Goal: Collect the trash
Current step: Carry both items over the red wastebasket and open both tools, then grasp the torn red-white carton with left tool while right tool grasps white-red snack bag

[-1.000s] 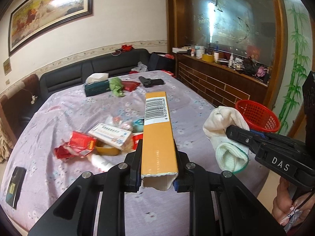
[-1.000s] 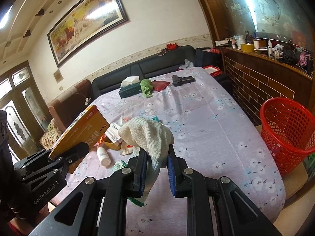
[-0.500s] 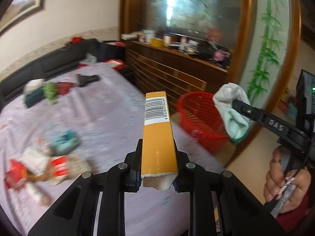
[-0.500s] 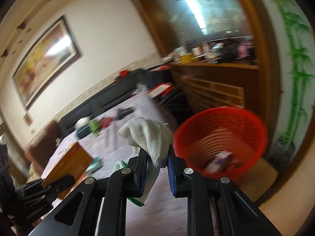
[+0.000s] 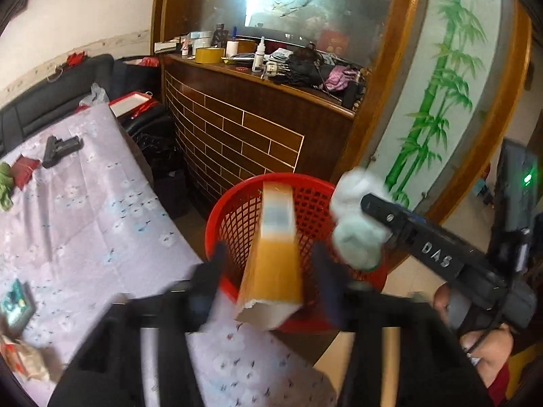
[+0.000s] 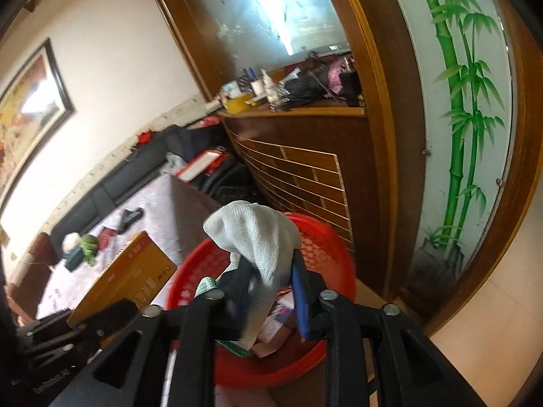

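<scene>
Your left gripper (image 5: 271, 271) is opening, orange box (image 5: 275, 257) loose between its jaws; your right gripper (image 6: 271, 288) is opening around the white sock (image 6: 261, 237). The red basket (image 5: 234, 210) sits at twelve o'clock, the brick-patterned counter (image 5: 237, 135) behind it.

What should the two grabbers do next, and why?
Probably just finish letting go. Both jaws are opening: the orange box sits loose in the left gripper, the white sock hangs in the right gripper, and both are over the red basket.

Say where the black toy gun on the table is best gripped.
Across the barrel of the gun, from above: it lies flat on the cloth, its long body narrow enough for the fingers to straddle, with clear cloth on both sides.
</scene>
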